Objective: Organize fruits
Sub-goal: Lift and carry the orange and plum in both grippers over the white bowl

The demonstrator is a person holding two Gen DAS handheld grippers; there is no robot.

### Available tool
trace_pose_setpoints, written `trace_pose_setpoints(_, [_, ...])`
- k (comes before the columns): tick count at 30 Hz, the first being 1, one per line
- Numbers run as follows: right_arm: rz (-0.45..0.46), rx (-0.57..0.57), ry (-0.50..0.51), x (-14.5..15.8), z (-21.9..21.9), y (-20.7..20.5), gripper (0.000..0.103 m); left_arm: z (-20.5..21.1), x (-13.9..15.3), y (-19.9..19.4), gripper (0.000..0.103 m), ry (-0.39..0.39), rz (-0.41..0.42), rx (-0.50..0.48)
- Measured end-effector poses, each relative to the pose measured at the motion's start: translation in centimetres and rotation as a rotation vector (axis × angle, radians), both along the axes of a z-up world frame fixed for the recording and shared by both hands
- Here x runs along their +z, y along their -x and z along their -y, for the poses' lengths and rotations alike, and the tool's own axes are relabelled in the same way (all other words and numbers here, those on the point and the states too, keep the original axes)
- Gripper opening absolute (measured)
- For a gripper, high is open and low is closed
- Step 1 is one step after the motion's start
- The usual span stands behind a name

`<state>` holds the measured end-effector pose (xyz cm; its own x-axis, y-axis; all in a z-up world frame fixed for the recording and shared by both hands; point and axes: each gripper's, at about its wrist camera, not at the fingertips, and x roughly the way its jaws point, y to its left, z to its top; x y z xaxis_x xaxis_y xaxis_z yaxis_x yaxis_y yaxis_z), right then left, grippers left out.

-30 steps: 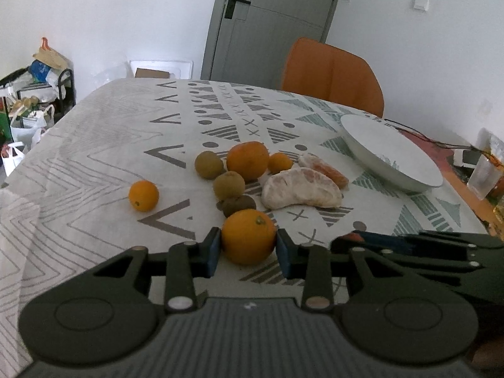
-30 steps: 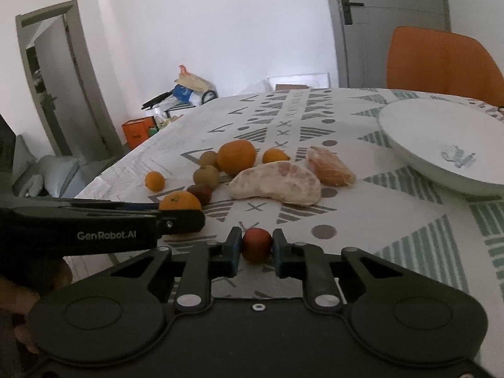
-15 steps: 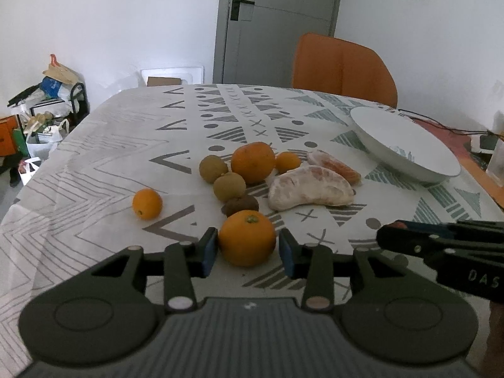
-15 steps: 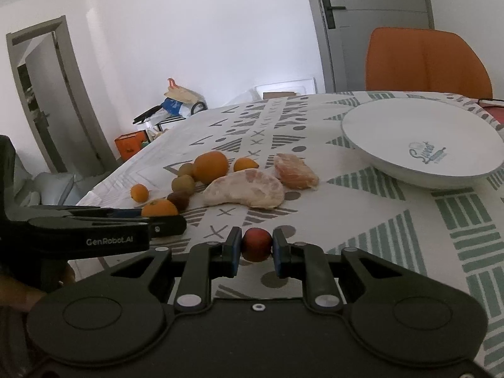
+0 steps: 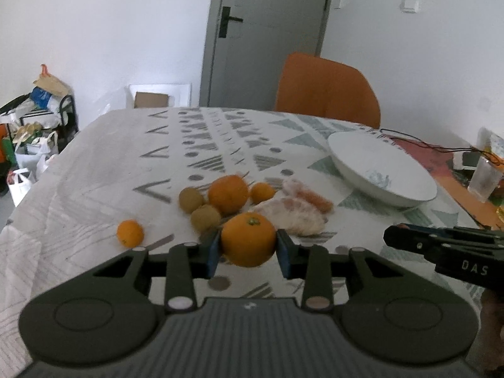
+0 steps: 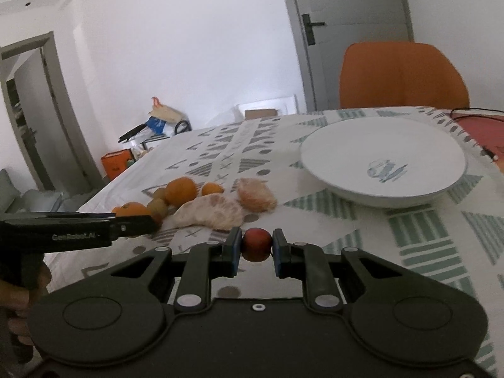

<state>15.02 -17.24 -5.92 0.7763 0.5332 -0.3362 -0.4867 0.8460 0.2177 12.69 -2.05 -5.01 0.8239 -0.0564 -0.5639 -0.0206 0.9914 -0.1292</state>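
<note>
My left gripper (image 5: pixel 248 249) is shut on a large orange (image 5: pixel 248 239) and holds it above the cloth. My right gripper (image 6: pixel 256 247) is shut on a small red fruit (image 6: pixel 256 245), lifted off the table. A white bowl (image 6: pixel 382 145) stands at the right, empty; it also shows in the left wrist view (image 5: pixel 378 157). On the cloth lie another orange (image 5: pixel 227 193), two small tangerines (image 5: pixel 130 233) (image 5: pixel 262 192), two brown-green kiwis (image 5: pixel 191 199) (image 5: pixel 205 217) and two peeled citrus pieces (image 5: pixel 296 215) (image 6: pixel 255 195).
The table has a patterned white cloth (image 5: pixel 126 170). An orange chair (image 5: pixel 327 91) stands behind the far edge. A clear cup (image 5: pixel 483 179) and cables sit at the far right. Bags and clutter (image 5: pixel 34 119) are on the floor to the left.
Both grippers have risen with their fruit and moved forward. The orange is off the cloth and the bowl is nearer in the right wrist view.
</note>
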Motion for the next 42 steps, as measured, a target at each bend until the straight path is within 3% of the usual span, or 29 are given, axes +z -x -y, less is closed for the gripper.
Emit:
trace_pose_setpoints(21, [0.031, -0.151, -0.066, 0.8, 6.9, -2.0, 0.019, 6.5, 1.4, -4.9, 0.036, -0.017, 0.052, -0.179])
trace_pose_setpoints(42, [0.032, -0.197, -0.052, 1.8, 8.2, -6.5, 0.022, 10.8, 1.9, -11.7, 0.036, 0.004, 0.051, -0.298])
